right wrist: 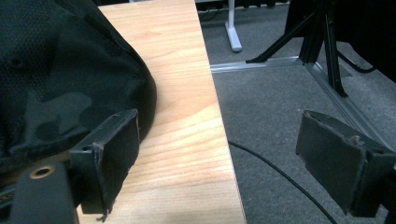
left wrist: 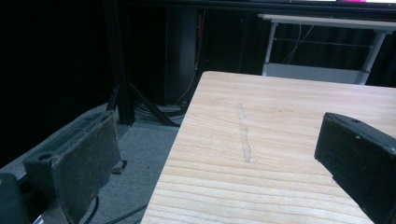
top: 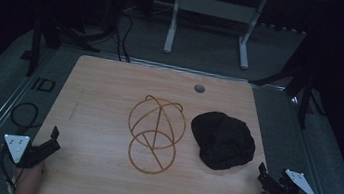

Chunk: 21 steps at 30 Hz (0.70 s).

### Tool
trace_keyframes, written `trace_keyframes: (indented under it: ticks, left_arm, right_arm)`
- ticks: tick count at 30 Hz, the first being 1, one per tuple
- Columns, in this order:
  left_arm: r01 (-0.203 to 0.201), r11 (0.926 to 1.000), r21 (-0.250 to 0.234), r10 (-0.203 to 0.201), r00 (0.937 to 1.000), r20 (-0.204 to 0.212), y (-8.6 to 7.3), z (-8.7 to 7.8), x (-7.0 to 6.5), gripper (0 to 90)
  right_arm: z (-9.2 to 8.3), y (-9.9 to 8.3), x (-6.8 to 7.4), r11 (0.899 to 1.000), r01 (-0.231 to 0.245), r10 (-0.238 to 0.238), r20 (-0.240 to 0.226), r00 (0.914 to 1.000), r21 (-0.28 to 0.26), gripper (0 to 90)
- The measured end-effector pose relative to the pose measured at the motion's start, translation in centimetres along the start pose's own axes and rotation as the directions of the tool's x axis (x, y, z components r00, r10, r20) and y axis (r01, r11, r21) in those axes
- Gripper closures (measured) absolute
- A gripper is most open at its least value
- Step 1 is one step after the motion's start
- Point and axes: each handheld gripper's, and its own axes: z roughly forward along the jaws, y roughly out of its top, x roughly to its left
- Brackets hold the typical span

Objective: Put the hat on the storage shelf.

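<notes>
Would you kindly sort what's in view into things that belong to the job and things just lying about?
In the job: black cap, wire hat frame, right gripper, left gripper.
Lying about: white-legged desk, tripod legs, floor cable.

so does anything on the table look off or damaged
Mostly tidy. The black cap lies slumped near the table's right edge, beside the wire stand. A faint scuff line marks the wood on the left. The right gripper's pads look frayed at the edges.
</notes>
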Motion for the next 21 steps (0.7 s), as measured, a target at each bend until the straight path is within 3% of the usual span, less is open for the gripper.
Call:
trace_keyframes:
  ticks: [2, 7, 8, 9, 15, 16, 17, 18, 19, 21]
  left_arm:
    - [-0.005, 1.0000, 0.000, 0.005, 1.0000, 0.000, 0.0, 0.0, 0.0, 0.5]
    - [-0.009, 1.0000, 0.000, 0.009, 0.9999, 0.004, 0.0, 0.0, -0.1, 0.5]
    - [-0.011, 0.9999, -0.001, 0.011, 0.9999, 0.005, 0.0, 0.0, -0.1, 0.5]
    - [-0.014, 0.9999, -0.003, 0.014, 0.9999, 0.006, 0.0, 0.0, -0.1, 0.5]
    - [-0.020, 0.9998, -0.003, 0.020, 0.9998, 0.006, 0.0, 0.0, -0.1, 0.5]
    - [-0.019, 0.9998, -0.004, 0.019, 0.9998, 0.007, 0.0, 0.0, -0.1, 0.5]
    - [-0.020, 0.9998, -0.004, 0.020, 0.9998, 0.008, 0.0, -0.1, -0.1, 0.5]
    - [-0.019, 0.9998, -0.004, 0.019, 0.9998, 0.008, 0.0, -0.1, -0.1, 0.5]
    - [-0.018, 0.9998, -0.005, 0.018, 0.9998, 0.009, 0.0, -0.1, -0.1, 0.5]
    - [-0.018, 0.9998, -0.004, 0.018, 0.9998, 0.011, 0.0, -0.1, -0.1, 0.5]
  right_arm:
    - [0.0, 0.0, 0.0, 1.000, 0.001, -0.001, -0.005, 1.0000, 0.000, 13.2]
    - [-0.5, 1.4, -0.2, 1.000, 0.014, -0.013, -0.095, 0.9954, 0.007, 13.3]
    - [-0.9, 2.4, -0.2, 0.999, 0.042, -0.044, -0.168, 0.9849, -0.016, 13.3]
    - [-1.1, 3.0, -0.1, 0.998, 0.061, -0.063, -0.208, 0.9762, -0.017, 13.3]
    - [-2.0, 5.8, 1.1, 0.985, 0.159, -0.171, -0.302, 0.9380, -0.063, 13.0]
    - [-2.0, 5.8, 1.1, 0.985, 0.159, -0.171, -0.302, 0.9380, -0.063, 13.0]
    - [-2.0, 6.6, 1.7, 0.979, 0.192, -0.201, -0.345, 0.9168, -0.061, 12.8]
    - [-2.0, 6.6, 1.7, 0.979, 0.192, -0.201, -0.345, 0.9168, -0.061, 12.8]
    - [-1.9, 7.3, 2.1, 0.976, 0.212, -0.217, -0.381, 0.8988, -0.056, 12.8]
    - [-1.8, 7.9, 2.5, 0.977, 0.209, -0.209, -0.438, 0.8745, -0.049, 12.9]
